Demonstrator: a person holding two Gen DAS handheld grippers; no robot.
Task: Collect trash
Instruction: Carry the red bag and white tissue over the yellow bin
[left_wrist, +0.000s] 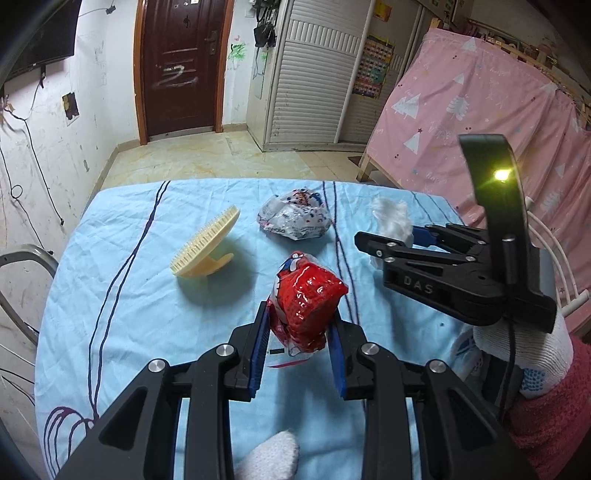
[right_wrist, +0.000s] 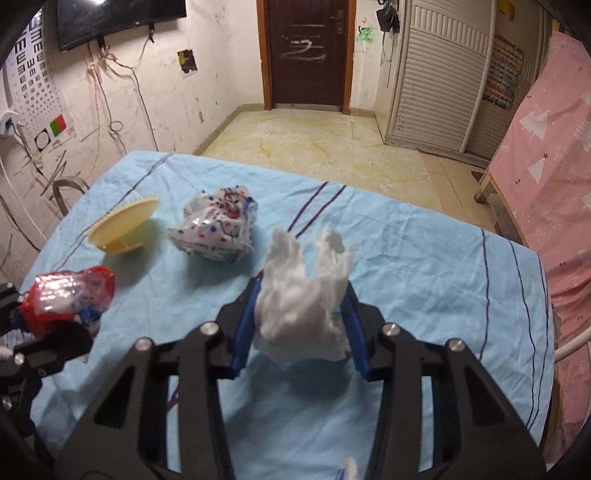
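**Spotter:** Jaws on your left gripper (left_wrist: 299, 332) are pinching the crumpled red wrapper (left_wrist: 308, 299), and it looks raised a little off the bench (left_wrist: 129, 332). On your right gripper (right_wrist: 301, 314) the jaws sit either side of the white tissue wad (right_wrist: 303, 295), blue pads against it.

**Operator:** So two pieces are in hand. What's left out there?

**Spotter:** You have one more piece that I'd call trash: the crumpled white wrapper with red and blue dots (right_wrist: 216, 232), lying loose on the blue cloth near the middle, just beside the tissue and apart from both grippers. Past it, toward the far left, the pale yellow plastic comb-like piece (right_wrist: 123, 227) lies tilted on its edge; whether you count that as trash, I can't tell.

**Operator:** And a bin?

**Spotter:** You have none in either view, no bag either. By my judgement nothing is collected yet: two pieces gripped, one waiting, and the drop-off still to come.
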